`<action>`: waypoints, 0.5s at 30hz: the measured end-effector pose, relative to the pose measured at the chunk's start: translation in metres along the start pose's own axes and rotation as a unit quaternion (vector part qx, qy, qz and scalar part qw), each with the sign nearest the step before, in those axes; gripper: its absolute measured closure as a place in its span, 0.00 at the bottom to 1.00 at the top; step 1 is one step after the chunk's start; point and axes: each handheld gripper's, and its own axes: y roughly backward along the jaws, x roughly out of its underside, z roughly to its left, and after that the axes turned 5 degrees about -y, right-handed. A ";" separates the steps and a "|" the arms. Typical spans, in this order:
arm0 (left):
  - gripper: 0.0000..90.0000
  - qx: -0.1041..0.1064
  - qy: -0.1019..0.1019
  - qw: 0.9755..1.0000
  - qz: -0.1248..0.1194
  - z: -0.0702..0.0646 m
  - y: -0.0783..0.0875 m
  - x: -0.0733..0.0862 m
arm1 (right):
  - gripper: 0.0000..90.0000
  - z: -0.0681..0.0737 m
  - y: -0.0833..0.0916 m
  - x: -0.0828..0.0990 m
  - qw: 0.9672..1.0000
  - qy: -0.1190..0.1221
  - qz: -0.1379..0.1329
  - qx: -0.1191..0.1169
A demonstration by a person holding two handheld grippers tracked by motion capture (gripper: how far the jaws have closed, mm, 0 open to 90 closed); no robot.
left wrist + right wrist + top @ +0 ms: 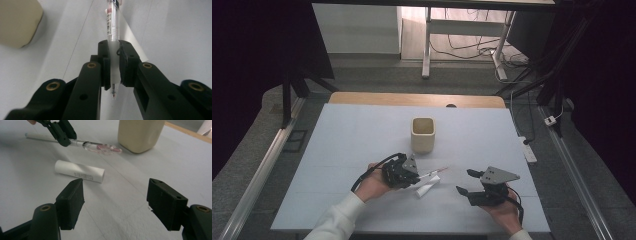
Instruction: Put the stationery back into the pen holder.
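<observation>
A clear pen with a pink end (pixel 434 172) is pinched at its grip between the jaws of my left gripper (pixel 416 176), level above the table and pointing right. In the left gripper view the pads of that gripper (pixel 114 62) press both sides of the pen (pixel 112 27), with its tip showing below them. A short white tube (pixel 427 187) lies on the mat just beneath. My right gripper (pixel 464 181) hovers to the right of the tube, open with nothing between its jaws. In its own view that gripper (pixel 115 200) faces the tube (pixel 80 171), the pen (pixel 97 146) and the left gripper (pixel 60 132).
A cream square cup (pixel 422 135) stands upright behind the pen, near the middle of the white mat (pixel 352 140); it also appears as the cup (pixel 140 135) and the cup (pixel 17 22). A wooden table edge (pixel 417 99) runs along the back.
</observation>
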 end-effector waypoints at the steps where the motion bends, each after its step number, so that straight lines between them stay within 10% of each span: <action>1: 0.88 0.000 -0.001 1.000 0.000 0.000 0.000 0.000 | 0.33 0.001 -0.001 -0.002 1.000 0.005 -0.001 -0.002; 15: 0.88 0.001 -0.004 1.000 -0.002 0.000 0.001 -0.004 | 0.33 0.017 -0.025 -0.038 0.998 0.042 0.014 -0.034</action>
